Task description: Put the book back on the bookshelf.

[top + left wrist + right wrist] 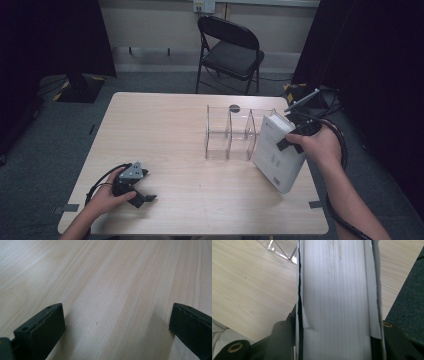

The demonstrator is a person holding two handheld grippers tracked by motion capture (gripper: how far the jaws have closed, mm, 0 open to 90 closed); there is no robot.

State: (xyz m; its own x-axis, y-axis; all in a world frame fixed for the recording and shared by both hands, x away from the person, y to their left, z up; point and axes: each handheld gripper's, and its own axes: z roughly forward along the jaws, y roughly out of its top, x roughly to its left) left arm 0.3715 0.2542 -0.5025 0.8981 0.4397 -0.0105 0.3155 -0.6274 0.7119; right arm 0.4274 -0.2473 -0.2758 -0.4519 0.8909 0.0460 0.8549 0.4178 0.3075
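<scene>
A: Here, from the high view, the right gripper (295,135) pinches a thick white softcover book (276,152) by its upper edge, tilted at the right end of the pale wooden surface (170,130), just beside a clear acrylic divider rack (231,132). The book's lower corner appears to rest on the surface near the edge. The left gripper (136,192) lies idle near the front left corner, well apart.

B: And the left gripper view?

A: Bare wood grain (112,285), with the two black jaws spread wide and nothing between them.

B: The right gripper view?

A: The book's white page block (337,302) runs up between the jaws, which are clamped on its covers; a corner of the clear rack (279,250) sits at top left, and grey carpet (409,295) lies past the surface edge.

B: What could go wrong?

A: The book looks heavy for a hold at one edge, so it may pivot or slip in the jaws. Lowered off line, it could strike a divider and shove the light rack. It sits near the edge, too, so a slip could send it to the floor.
</scene>
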